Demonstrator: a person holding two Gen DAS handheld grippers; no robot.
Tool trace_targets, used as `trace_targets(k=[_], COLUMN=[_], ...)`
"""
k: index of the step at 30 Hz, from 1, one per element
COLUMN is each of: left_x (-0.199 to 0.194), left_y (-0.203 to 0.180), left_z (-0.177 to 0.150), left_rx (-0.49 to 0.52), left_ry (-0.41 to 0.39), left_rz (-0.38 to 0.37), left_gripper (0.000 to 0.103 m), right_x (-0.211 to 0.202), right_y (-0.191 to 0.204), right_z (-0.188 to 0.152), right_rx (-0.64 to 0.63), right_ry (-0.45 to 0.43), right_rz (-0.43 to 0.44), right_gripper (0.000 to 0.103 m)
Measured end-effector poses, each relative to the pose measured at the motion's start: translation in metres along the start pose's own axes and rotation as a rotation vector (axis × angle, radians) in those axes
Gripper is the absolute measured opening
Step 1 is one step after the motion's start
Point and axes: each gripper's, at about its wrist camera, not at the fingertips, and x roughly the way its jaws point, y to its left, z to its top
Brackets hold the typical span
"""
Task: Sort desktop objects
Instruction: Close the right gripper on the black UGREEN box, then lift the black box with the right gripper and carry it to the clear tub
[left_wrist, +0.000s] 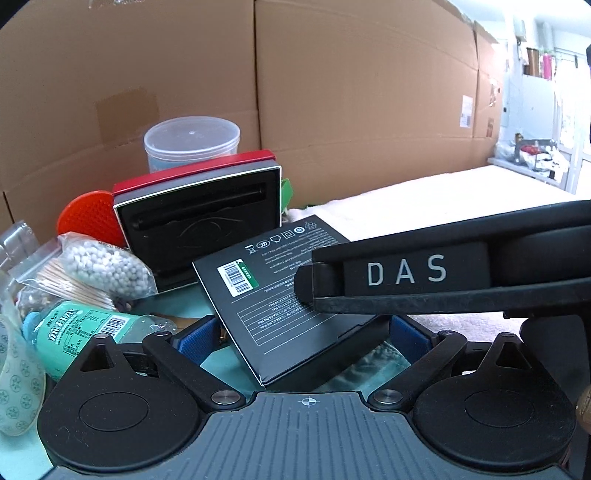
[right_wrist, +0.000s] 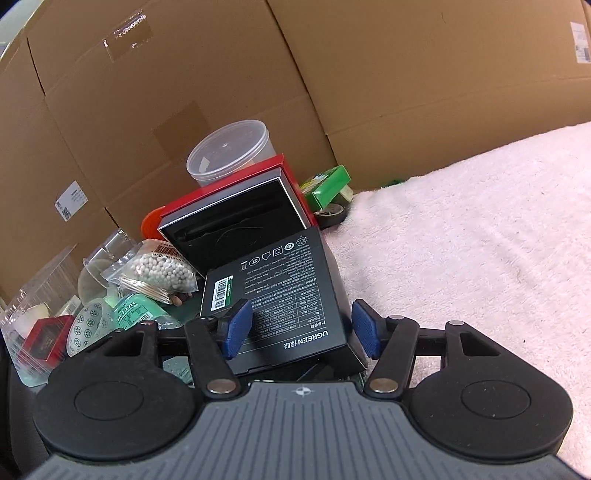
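1. Right wrist view: cardboard boxes wall in a table under a pale fleecy cloth.
2. A black UGREEN box leans on an open red case beside the clutter.
3. Right gripper: jaws apart, straddling that box, pads not clearly pressing.
4. Left gripper: jaws open around the box's lower corner.

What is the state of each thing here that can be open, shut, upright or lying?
clear tub: upright, lid on.
red case: open, black inside showing.
black box: closed, tilted.
green bottle: lying on its side.
left claw: open.
right claw: around the black box, grip unclear.
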Motion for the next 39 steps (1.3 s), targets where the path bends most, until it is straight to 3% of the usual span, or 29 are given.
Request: trace_targets(k=[12,22,31,39], left_x=[-0.031,-0.102,-0.165,-0.208], left_y=[0.001,0.013,0.074,0.157], left_z=[-0.007,-0.003,0.002,0.01], left_rx=[0.019,0.052,0.038,0.029], left_ry=[0.001,-0.107,-0.182,-0.198], left_rz=[0.003,0.084,0.229,0.377], left_gripper=[0.101,0.102,0.103,0.103], right_x=[-0.026,-0.068,-0.068,-0.034], right_y=[0.022,0.08,0.167,0.265], right_z=[-0.015,-0.017,-0.009,-0.001], right_rx=[-0.001,-0.053,-0.134,-0.185], right_ry=[0.009,-0.071,-0.109,-0.113], right_rz=[0.008,0.073,0.203,0.332], right_gripper=[0.065,0.065,0.065,0.065])
